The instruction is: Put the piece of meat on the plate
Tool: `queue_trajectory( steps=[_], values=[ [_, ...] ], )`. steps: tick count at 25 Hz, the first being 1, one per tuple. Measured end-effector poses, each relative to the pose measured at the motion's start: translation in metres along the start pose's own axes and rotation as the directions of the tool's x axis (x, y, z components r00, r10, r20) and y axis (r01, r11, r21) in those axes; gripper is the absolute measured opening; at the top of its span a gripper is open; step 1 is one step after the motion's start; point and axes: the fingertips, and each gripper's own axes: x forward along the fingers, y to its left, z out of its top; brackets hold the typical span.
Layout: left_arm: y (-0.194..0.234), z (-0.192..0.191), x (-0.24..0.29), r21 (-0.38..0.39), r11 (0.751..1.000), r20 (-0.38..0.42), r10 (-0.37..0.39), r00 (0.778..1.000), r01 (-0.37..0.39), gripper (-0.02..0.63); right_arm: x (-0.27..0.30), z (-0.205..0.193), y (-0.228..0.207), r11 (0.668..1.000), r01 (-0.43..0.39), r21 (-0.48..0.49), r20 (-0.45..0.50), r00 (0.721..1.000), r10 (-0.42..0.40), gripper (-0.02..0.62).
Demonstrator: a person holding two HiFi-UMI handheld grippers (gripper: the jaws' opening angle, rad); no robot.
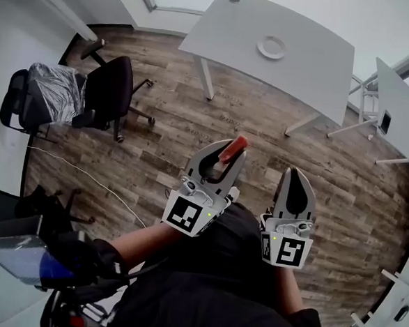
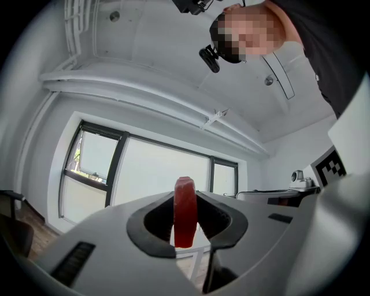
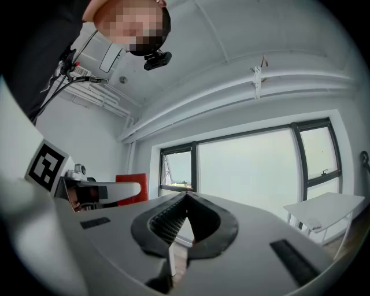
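Note:
My left gripper is shut on a red piece of meat, which sticks out past its fingertips. In the left gripper view the meat stands upright, pinched between the two jaws, with windows behind it. My right gripper hangs beside the left one, shut, with nothing between its jaws. A white plate lies on the grey table far ahead of both grippers. In the right gripper view the meat shows at the left, held in the other gripper.
A black office chair and a second chair with a grey cover stand at the left on the wood floor. Another white table stands at the right. A cable runs across the floor at the lower left.

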Motion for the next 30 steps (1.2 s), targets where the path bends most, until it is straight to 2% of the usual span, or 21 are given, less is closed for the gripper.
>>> queue_trajectory(
  steps=[7, 16, 20, 30],
  values=[
    [-0.012, 0.0, 0.003, 0.035, 0.999, -0.005, 0.005, 1.0, -0.005, 0.097, -0.013, 0.003, -0.013, 1.0, 0.006, 0.013, 0.014, 1.0, -0.006, 0.005],
    [-0.009, -0.01, -0.01, 0.016, 0.998, -0.032, 0.066, 0.997, -0.065, 0.095, -0.028, -0.01, -0.02, 0.999, -0.013, 0.053, 0.005, 1.0, 0.013, 0.005],
    [-0.011, -0.01, -0.006, 0.021, 0.998, -0.036, 0.063, 0.997, -0.062, 0.097, -0.027, -0.006, -0.021, 0.998, -0.018, 0.059, 0.025, 1.0, 0.016, 0.005],
    [-0.014, -0.011, 0.02, 0.005, 1.0, -0.042, 0.026, 0.999, -0.026, 0.097, -0.021, -0.009, -0.04, 0.998, 0.03, 0.051, 0.002, 1.0, -0.03, 0.005]
  ],
)
